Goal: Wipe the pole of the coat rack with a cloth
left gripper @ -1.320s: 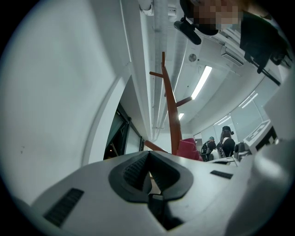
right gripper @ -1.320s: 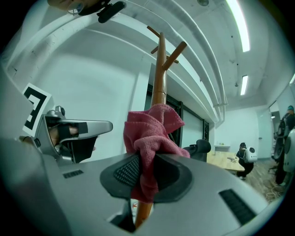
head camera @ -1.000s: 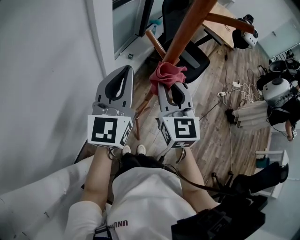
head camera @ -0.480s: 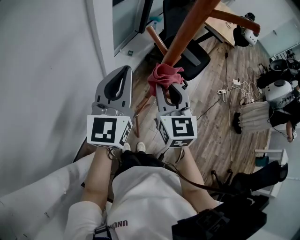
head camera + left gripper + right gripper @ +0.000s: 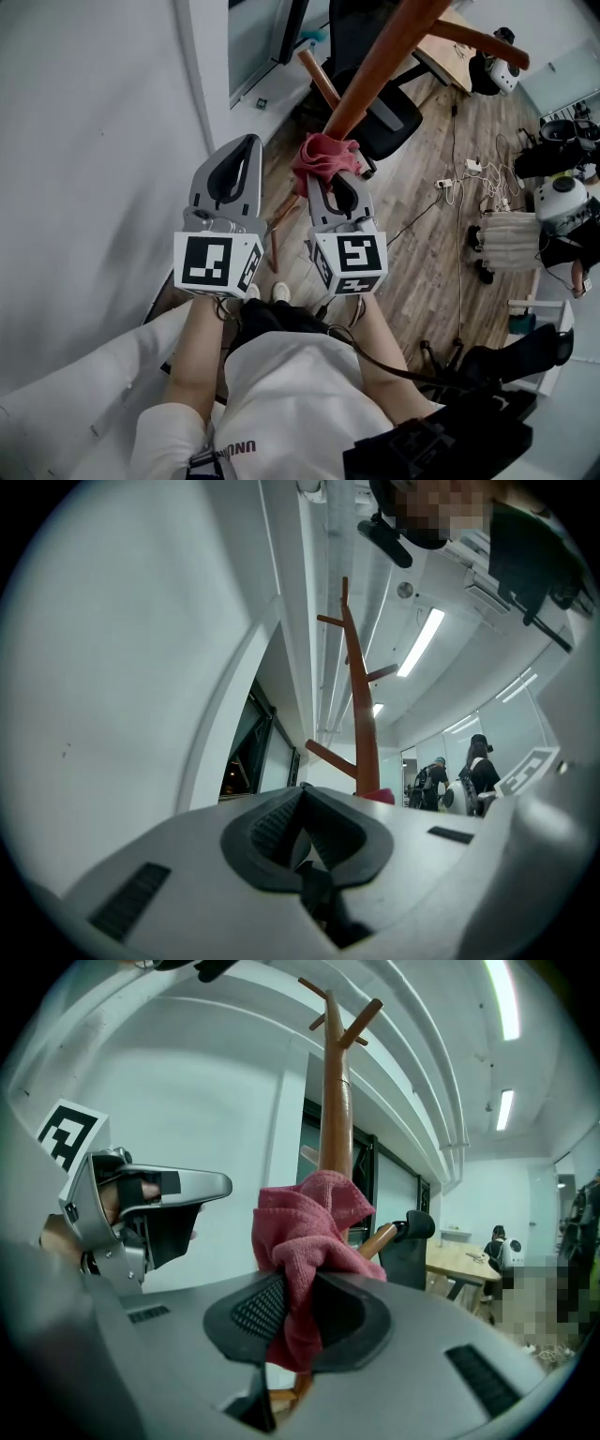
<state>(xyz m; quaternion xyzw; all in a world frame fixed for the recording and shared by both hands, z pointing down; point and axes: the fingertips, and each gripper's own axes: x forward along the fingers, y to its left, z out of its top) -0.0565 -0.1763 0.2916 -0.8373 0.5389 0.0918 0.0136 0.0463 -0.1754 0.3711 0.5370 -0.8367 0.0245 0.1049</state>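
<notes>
The coat rack's brown wooden pole [image 5: 375, 70] slants across the top of the head view; it rises upright in the right gripper view [image 5: 336, 1101] and the left gripper view [image 5: 361, 714]. A red cloth [image 5: 323, 153] is bunched against the pole, with my right gripper [image 5: 339, 175] shut on it. In the right gripper view the cloth [image 5: 305, 1227] sits pinched between the jaws, pressed on the pole. My left gripper [image 5: 234, 169] hangs beside it to the left, shut and holding nothing, apart from the pole.
A white wall [image 5: 84, 141] runs close on the left. A black office chair [image 5: 384, 103] stands behind the rack. Cables and a power strip [image 5: 459, 183] lie on the wooden floor at right, near white equipment [image 5: 561, 197]. People stand far off [image 5: 478, 771].
My right gripper and the cloth have slid slightly left and down along the pole. The left gripper has stayed where it was.
</notes>
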